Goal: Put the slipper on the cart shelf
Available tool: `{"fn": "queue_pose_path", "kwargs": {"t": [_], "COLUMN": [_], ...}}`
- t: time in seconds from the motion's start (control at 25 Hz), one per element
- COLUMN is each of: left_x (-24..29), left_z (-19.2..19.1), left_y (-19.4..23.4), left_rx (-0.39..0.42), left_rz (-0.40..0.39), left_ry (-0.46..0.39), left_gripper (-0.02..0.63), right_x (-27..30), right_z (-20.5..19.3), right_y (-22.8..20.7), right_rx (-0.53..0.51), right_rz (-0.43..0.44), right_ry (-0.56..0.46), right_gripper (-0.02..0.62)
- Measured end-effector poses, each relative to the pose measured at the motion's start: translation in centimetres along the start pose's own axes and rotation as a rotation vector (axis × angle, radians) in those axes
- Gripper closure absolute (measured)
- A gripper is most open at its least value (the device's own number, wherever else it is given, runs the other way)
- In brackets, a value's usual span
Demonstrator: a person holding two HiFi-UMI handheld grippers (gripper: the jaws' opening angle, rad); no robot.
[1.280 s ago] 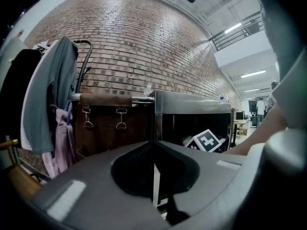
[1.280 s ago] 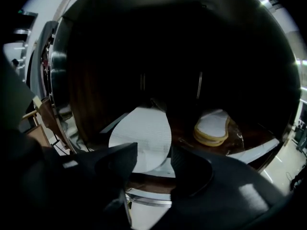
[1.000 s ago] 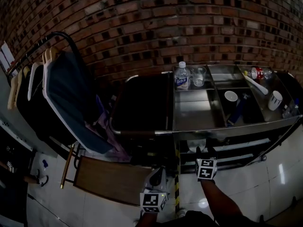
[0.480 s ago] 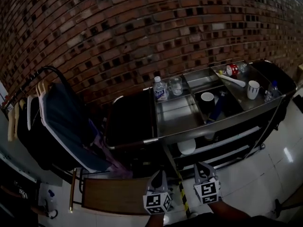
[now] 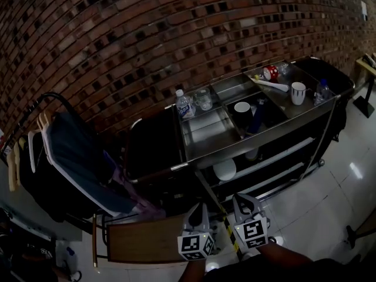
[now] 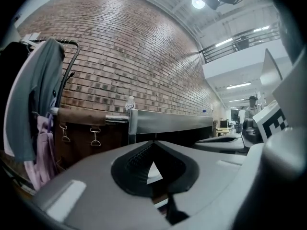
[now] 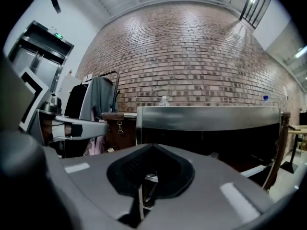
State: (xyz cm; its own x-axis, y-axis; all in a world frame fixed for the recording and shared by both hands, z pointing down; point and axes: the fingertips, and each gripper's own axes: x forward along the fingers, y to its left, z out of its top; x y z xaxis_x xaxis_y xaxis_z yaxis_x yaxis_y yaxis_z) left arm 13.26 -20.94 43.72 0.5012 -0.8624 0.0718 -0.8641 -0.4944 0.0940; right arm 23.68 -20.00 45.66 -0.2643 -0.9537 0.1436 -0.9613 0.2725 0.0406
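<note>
- while no slipper can be made out in any view, the step in hand looks like finding it; the dark patch under the clothes rack [image 5: 64, 151], at the left of the head view, shows nothing that reads as one.
- left tongs [image 5: 198, 211], low centre, are closed tip to tip with nothing between them; they must open before any pickup.
- right tongs [image 5: 241, 200], just beside them, are likewise fully closed and empty.
- cart [image 5: 202, 135] stands centre-right against the brick wall; its cart shelf [image 5: 276, 156] below the top surface is dark and already carries a white round thing [image 5: 225, 169], so the bare stretch to that thing's right seems the safer spot.
- floor [image 5: 335, 187] at the right is bare tile; once the slipper is found, i would grip it by its edge, keep it level and slide it in under the rail.
</note>
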Motion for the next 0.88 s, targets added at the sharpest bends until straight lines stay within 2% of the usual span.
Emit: {"fn": "queue_pose_path", "kwargs": {"t": [0.4, 0.88], "left_x": [-1.3, -2.1], "left_z": [1.3, 1.0], "left_y": [-0.9, -2.3], "left_rx": [0.031, 0.036], "left_rz": [-0.022, -0.025], "left_ry": [-0.02, -0.03], "left_gripper": [0.589, 0.59], "right_x": [-1.6, -2.8], "right_z": [1.7, 1.5], "right_y": [2.3, 3.1], "right_rx": [-0.03, -0.076], "right_rz": [0.036, 0.054], "right_ry": [-0.062, -0.075], "right_gripper": [0.594, 0.594]}}
